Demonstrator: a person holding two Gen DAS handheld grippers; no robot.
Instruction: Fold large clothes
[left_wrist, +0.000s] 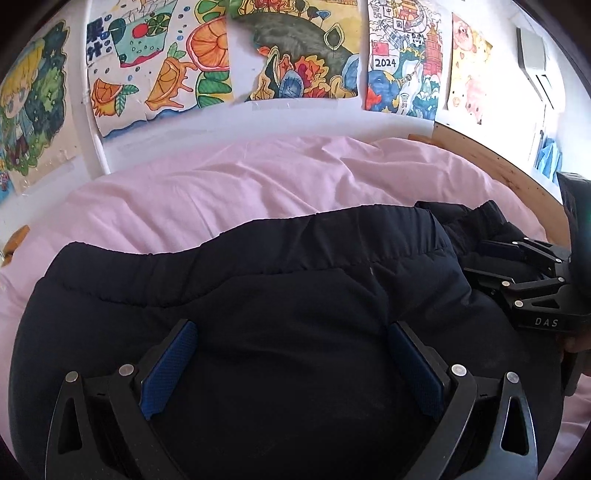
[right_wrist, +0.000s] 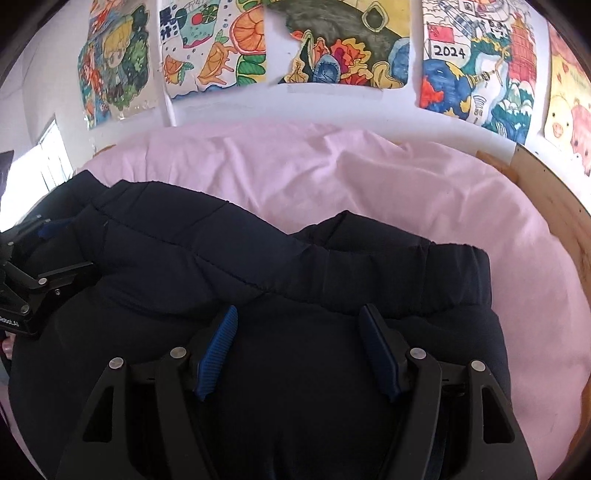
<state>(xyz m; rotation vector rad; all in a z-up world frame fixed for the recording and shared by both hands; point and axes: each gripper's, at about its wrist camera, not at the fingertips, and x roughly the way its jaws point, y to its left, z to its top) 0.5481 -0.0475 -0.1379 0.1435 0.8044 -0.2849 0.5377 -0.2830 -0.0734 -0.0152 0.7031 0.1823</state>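
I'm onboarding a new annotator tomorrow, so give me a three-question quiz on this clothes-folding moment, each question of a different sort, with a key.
1. True or false: the left gripper has its jaws clamped shut on the dark navy garment.
2. Multiple choice: what does the garment lie on? A. a wooden floor B. a pink sheet C. a green mat
3. Fill in: the number on one of the wall drawings is ____.

Key
1. False; both it and the right gripper stand open over the garment, with fabric showing between the blue pads.
2. B
3. 2024
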